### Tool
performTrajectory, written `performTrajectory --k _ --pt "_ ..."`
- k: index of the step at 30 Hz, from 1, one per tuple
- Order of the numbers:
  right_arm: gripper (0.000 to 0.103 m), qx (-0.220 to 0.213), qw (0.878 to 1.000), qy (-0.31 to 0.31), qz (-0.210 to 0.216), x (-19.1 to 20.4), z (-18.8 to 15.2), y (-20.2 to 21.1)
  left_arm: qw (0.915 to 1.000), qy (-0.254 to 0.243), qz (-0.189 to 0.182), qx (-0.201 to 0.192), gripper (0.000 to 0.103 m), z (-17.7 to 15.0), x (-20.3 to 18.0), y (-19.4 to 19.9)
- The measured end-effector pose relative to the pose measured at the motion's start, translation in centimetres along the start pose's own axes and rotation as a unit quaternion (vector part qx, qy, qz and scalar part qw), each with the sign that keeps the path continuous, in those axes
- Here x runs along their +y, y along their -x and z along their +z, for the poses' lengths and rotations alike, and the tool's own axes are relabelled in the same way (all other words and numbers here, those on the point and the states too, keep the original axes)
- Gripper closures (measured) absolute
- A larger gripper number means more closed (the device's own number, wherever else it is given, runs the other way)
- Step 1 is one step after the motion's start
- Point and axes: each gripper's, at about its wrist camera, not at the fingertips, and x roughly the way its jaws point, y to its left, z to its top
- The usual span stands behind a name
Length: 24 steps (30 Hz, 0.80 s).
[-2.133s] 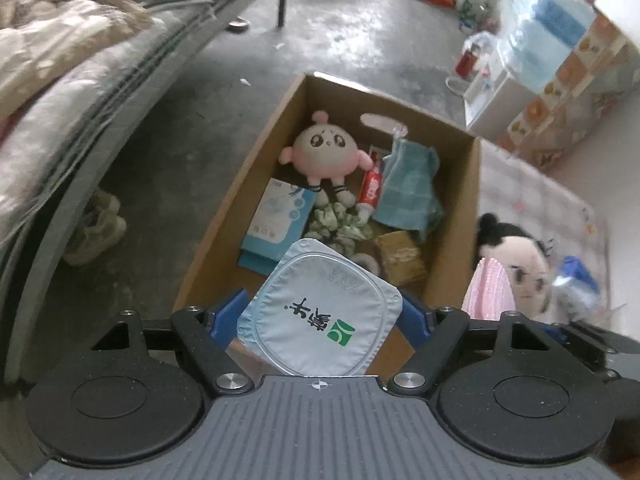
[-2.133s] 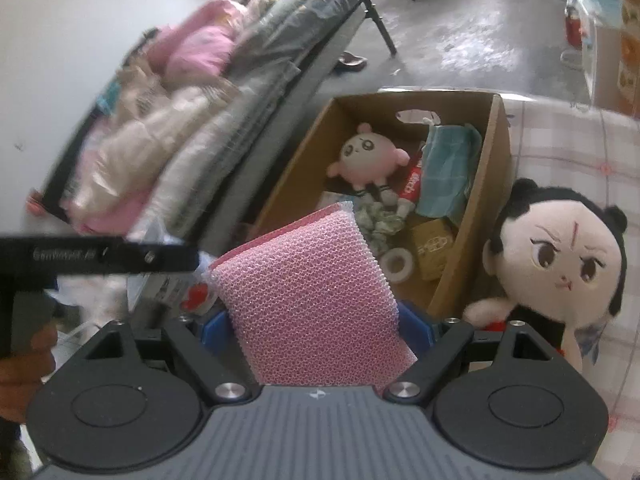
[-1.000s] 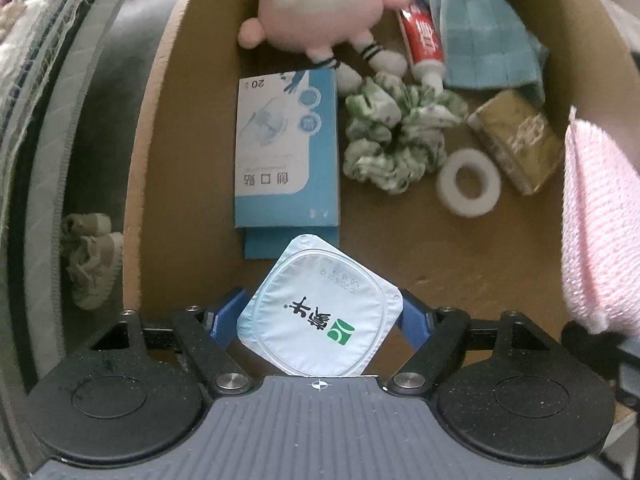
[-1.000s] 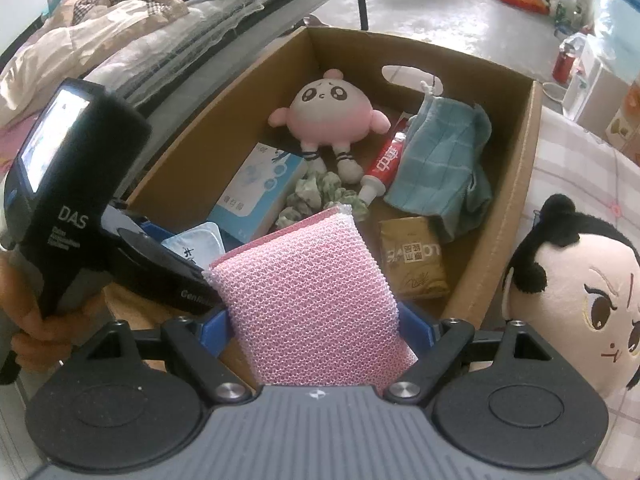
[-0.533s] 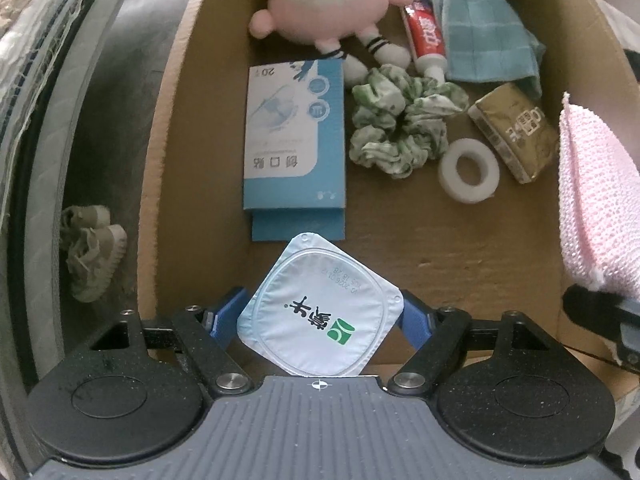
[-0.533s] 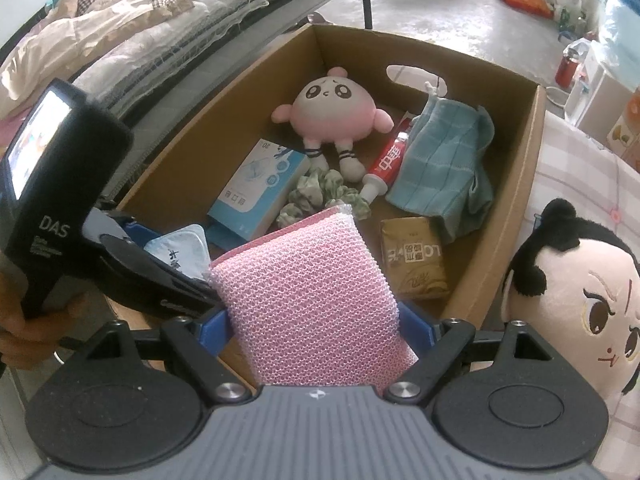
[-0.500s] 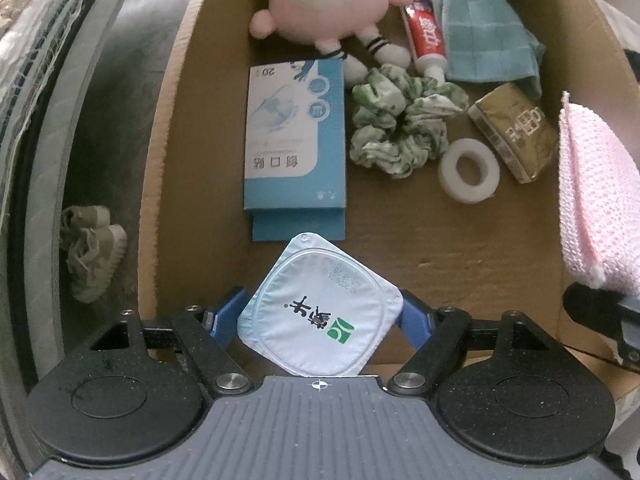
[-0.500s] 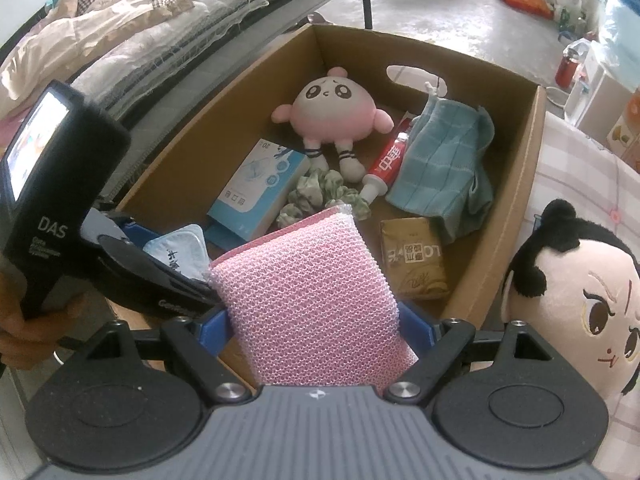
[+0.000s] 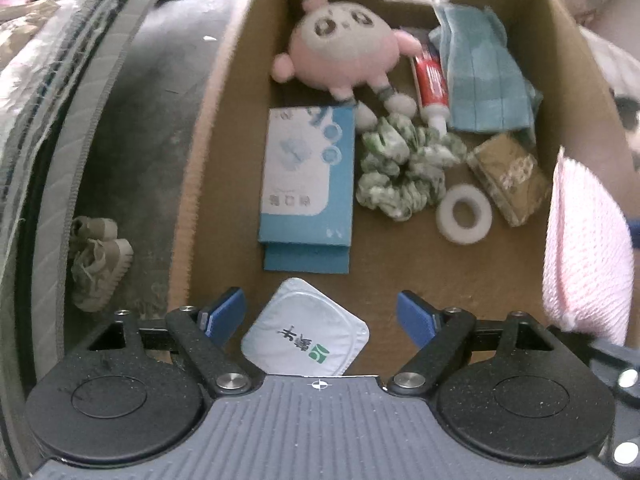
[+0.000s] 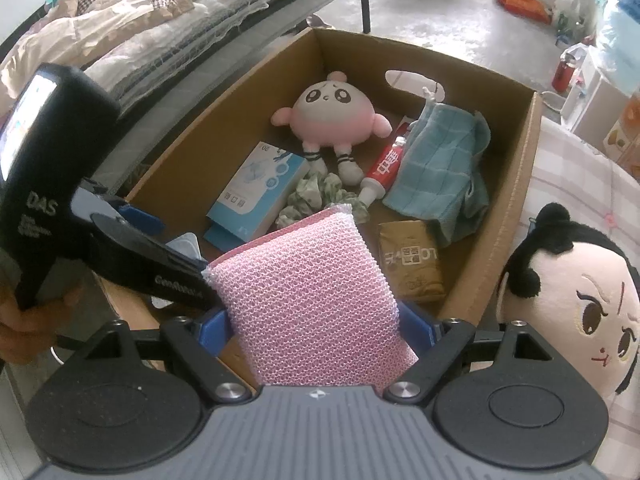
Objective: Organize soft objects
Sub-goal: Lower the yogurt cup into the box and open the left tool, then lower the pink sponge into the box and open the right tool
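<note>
Left gripper (image 9: 320, 314): jaws opening, clear of the light, slick foil pouch (image 9: 306, 340). Right gripper (image 10: 316, 330) clamps the pink sponge (image 10: 308, 296): soft, squashy, featherlight; grip mid-sides.

From my left wrist view, the yogurt cup (image 9: 306, 340) was partly hidden behind the tool body. The pink sponge (image 10: 310, 304) hid part of the scrunchie (image 10: 316, 196). The doll (image 10: 576, 304) was cut off at the frame edge.

Left gripper (image 9: 320, 314) fingers (image 9: 224, 312) opening, clear of the yogurt cup (image 9: 306, 340) on the cardboard box (image 9: 208, 128) floor.
</note>
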Motion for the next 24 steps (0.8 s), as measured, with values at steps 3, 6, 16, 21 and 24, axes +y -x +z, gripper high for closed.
performTrajectory --k 3,6,16,21,24 --pt "0.015 0.000 1.000 0.001 0.000 0.1 0.1 0.2 0.9992 0.033 -0.004 -0.023 0.019 0.3 1.4 1.8" --pt "0.015 -0.002 1.000 0.008 -0.003 0.3 0.5 0.3 0.9953 0.086 -0.012 -0.042 0.018 0.5 3.7 3.4" --pt "0.014 0.052 0.999 0.013 -0.003 2.4 2.1 -5.9 0.9812 0.177 -0.015 -0.077 0.018 0.0 9.3 5.3" --pt "0.009 0.085 0.996 0.025 -0.020 3.7 1.5 -10.1 0.9785 0.190 -0.024 -0.078 0.018 -0.2 10.2 4.9" --pt "0.009 0.118 0.992 0.029 -0.030 4.2 0.8 -12.3 0.9783 0.190 -0.030 -0.078 0.018 -0.3 10.3 4.7"
